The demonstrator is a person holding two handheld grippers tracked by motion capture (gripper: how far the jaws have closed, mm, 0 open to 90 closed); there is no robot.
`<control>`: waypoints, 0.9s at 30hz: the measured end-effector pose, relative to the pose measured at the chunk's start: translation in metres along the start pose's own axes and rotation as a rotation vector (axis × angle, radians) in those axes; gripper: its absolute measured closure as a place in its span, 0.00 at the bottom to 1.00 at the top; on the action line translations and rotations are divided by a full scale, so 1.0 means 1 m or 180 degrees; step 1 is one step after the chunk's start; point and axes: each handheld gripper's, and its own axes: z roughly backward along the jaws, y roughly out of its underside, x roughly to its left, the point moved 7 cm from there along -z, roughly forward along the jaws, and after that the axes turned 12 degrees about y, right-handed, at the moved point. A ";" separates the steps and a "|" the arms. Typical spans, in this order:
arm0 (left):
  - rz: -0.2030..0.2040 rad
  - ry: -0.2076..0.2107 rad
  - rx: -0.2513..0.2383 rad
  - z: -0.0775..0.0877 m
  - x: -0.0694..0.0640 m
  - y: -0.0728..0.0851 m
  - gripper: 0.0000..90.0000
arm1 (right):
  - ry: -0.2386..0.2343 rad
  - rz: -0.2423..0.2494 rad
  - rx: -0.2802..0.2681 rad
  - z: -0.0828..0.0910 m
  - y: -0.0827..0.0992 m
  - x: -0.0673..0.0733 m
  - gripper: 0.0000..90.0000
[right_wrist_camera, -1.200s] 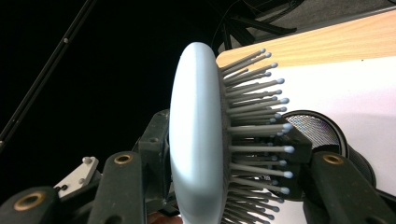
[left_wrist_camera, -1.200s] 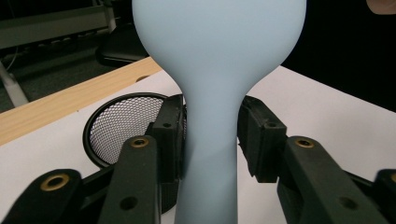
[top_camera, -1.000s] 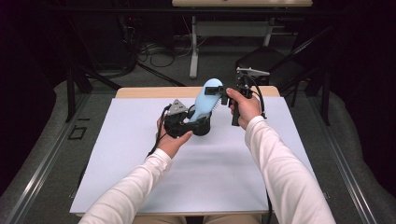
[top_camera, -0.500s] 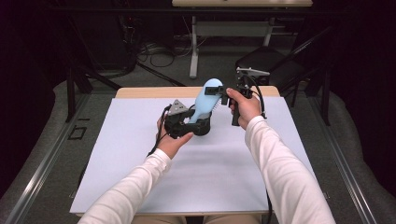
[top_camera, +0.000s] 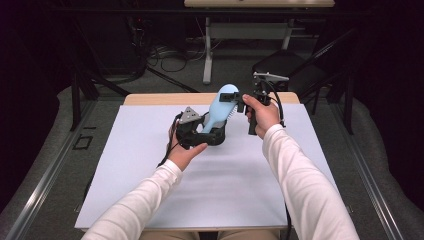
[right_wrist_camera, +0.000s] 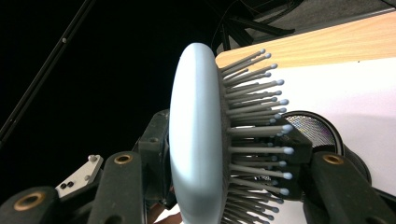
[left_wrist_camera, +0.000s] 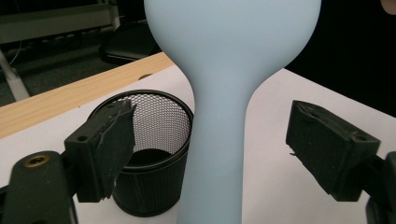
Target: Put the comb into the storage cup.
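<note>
A light blue hairbrush (top_camera: 221, 106) is held up above the table, slanting up to the right. My right gripper (top_camera: 236, 99) is shut on its head; in the right gripper view the jaws (right_wrist_camera: 224, 158) clamp the brush's back (right_wrist_camera: 194, 126) and its grey bristles. My left gripper (top_camera: 206, 132) sits at the handle end. Its jaws have just been opening, and in the left gripper view the pads (left_wrist_camera: 112, 140) stand apart from the handle (left_wrist_camera: 219, 140) between them. A black mesh cup (left_wrist_camera: 154, 154) stands on the table just behind the handle.
A white sheet (top_camera: 125, 165) covers most of the wooden table (top_camera: 160, 99). The mesh cup (right_wrist_camera: 320, 128) is below the brush head. Beyond the table's far edge are a dark chair (top_camera: 282, 65), desk legs and cables on the floor.
The left gripper's jaws have spread off the brush handle. Both hands and the brush stay where they were.
</note>
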 end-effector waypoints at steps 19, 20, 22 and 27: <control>0.0137 -0.0141 -0.0016 0.002 0.008 0.001 0.01 | -0.0006 0.0010 0.0002 -0.001 0.000 0.001 0.55; 0.0141 -0.0130 -0.0025 0.002 0.007 0.001 0.01 | -0.0001 0.0009 0.0002 -0.001 0.000 0.000 0.55; 0.0142 -0.0130 -0.0024 0.002 0.007 0.001 0.01 | 0.0003 0.0014 0.0000 0.000 0.000 0.000 0.55; 0.0141 -0.0122 -0.0016 0.002 0.006 0.001 0.01 | -0.0001 0.0018 0.0003 -0.001 0.001 0.001 0.55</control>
